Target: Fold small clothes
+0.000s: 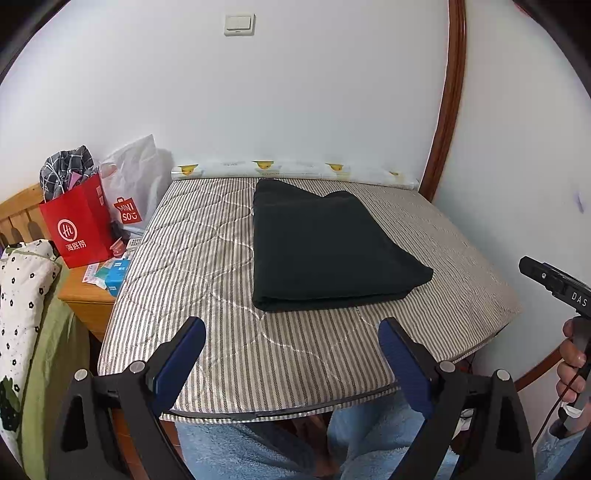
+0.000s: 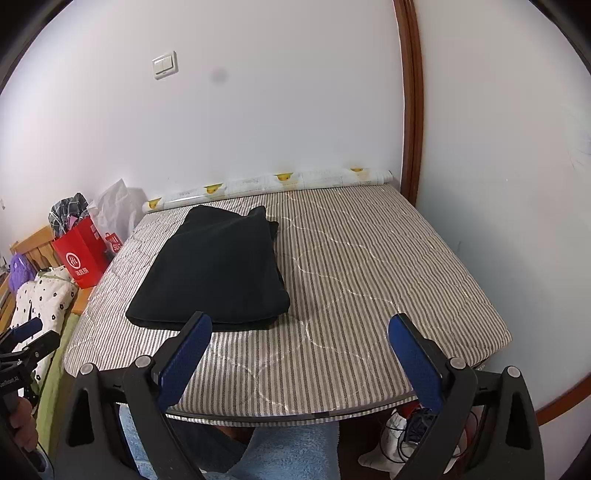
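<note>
Parts of the scene are cut off or unclear: the person shows only as light blue fleecy trousers (image 1: 369, 435) below the near edge of the surface and as a hand (image 1: 570, 354) at the right border of the left wrist view, gripping the handle of the right gripper, whose fingers lie outside that picture. In the right wrist view the other hand (image 2: 22, 424) and the body of the left gripper appear at the far left, too cropped to read. What the red paper bag (image 1: 79, 225) holds is a jumble of checked cloth and cannot be made out.

The left gripper (image 1: 291, 354) has its blue-padded jaws spread wide, holding nothing and touching nothing, poised over the near edge of the striped quilted pad (image 1: 184, 258). The right gripper (image 2: 301, 350) likewise has its jaws wide apart and bare.

The folded black garment (image 1: 325, 247) lies flat on the pad, in a neat rectangular stack, toward the far left as the right wrist view shows it, apart from both grippers.

A printed roll (image 1: 295, 170) lies along the pad's far edge against a white wall with a light switch (image 1: 239, 24). Left of the pad, the red bag and a white plastic bag (image 1: 136, 184) stand on a wooden cabinet (image 1: 85, 299). A brown wooden frame (image 1: 448, 99) runs up the wall at right.
</note>
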Available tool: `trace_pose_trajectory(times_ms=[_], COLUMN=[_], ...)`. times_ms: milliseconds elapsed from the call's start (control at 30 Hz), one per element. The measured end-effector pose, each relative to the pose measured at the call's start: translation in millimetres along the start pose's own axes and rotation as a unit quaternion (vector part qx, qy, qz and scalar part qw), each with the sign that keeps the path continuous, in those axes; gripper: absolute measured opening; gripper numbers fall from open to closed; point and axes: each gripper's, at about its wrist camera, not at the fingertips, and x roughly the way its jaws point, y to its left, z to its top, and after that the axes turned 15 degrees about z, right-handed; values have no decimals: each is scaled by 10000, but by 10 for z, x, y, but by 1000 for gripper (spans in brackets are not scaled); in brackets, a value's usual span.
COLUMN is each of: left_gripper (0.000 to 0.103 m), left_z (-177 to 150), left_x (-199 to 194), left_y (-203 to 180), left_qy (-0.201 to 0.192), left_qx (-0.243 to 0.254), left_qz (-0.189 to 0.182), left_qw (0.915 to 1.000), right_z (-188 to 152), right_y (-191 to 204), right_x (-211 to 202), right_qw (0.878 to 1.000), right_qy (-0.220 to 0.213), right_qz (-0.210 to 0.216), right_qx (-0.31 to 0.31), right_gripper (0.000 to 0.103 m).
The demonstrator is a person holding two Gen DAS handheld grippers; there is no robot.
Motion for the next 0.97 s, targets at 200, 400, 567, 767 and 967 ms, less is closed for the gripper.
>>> trace_pose_trajectory(times_ms=[200,400,567,767,967], left_gripper=[95,95,95,95,95], left_z=[7,13,23,31,36], left_x=[-6,-16,-38,-37,-34], left_y=[3,6,6,0,12], left_qy=[-18,-27,-39,-45,-65], left_qx=[-23,-33,-42,-78,-131], left_qz=[2,10,-74,-70,-38], left_qw=[10000,10000,10000,9999,9999], right_z=[7,4,-6,-8,-14], right_y=[0,-6,4,9,27], right_x=[-26,-44,-53,-81,-88], right_qw=[10000,10000,10000,10000,9999], right_qy=[-10,-21,-28,-62,-59], right_qz=[13,19,30,39,56], right_qx=[-16,-35,-36,-67,-108], right_gripper=[96,96,96,96,96])
